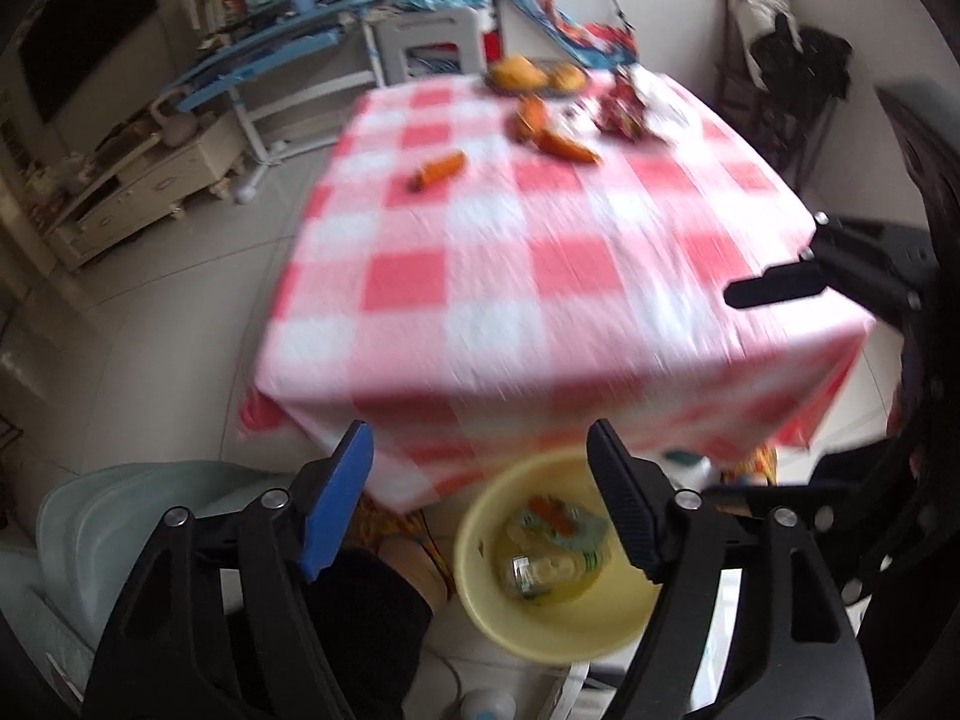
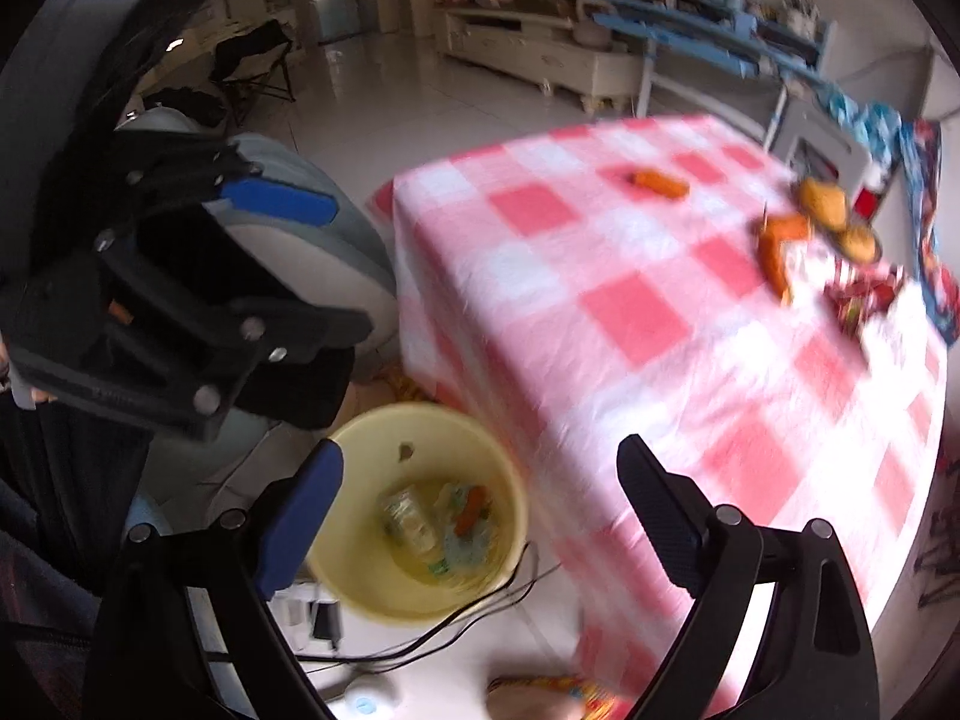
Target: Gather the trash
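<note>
Both wrist cameras are looking steeply down from close by. Despite the blur, both seem to be sharing the yellow bucket [image 1: 558, 612] [image 2: 420, 516] and checked table [image 1: 540, 252] [image 2: 690, 324].

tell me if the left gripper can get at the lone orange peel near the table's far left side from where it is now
Probably yes. The left gripper hangs open and empty over the yellow bin, and the checked tablecloth between it and the orange peel lies bare. It is a long reach across the table, though.

Pale tiled floor [image 1: 180, 312], dark wall screen [image 1: 84, 30], white cabinet [image 1: 132, 186] — blurred shelving, perhaps books, behind.
</note>
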